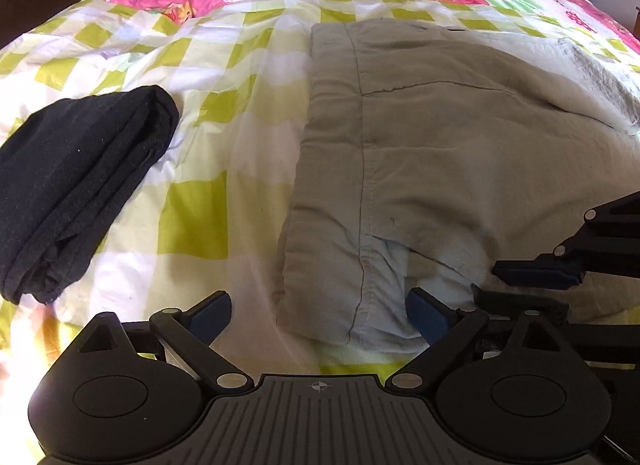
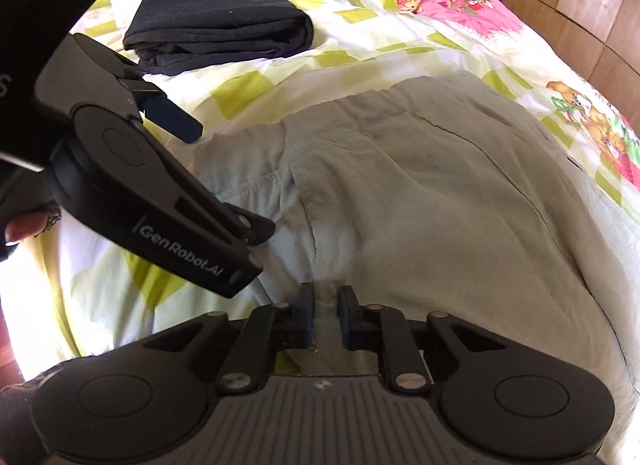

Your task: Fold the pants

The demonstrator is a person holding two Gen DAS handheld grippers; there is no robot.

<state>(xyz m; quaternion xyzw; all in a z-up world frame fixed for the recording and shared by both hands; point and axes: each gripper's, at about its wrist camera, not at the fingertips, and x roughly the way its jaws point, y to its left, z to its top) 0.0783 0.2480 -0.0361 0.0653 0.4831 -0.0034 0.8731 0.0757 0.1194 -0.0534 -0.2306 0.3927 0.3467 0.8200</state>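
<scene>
Now | pants (image 1: 420, 153) lie on bed (image 1: 208, 201), 12 o'clock | your right gripper (image 2: 325, 315) pinches near edge, to lift for folding | left gripper (image 1: 320, 313) gapes astride corner, nothing held | black clothes (image 1: 80, 189) at 9 o'clock

My left gripper (image 1: 318, 315) and right gripper (image 2: 326, 315) are matt black plastic with ribbed housings, dull metal rivets and textured blue pads. The pants (image 1: 420, 169) are soft, matt grey-green cloth, creased. Beneath them the bedspread (image 1: 224, 77) is smooth printed cotton; left of the pants lies folded black knit cloth (image 1: 80, 185).
</scene>
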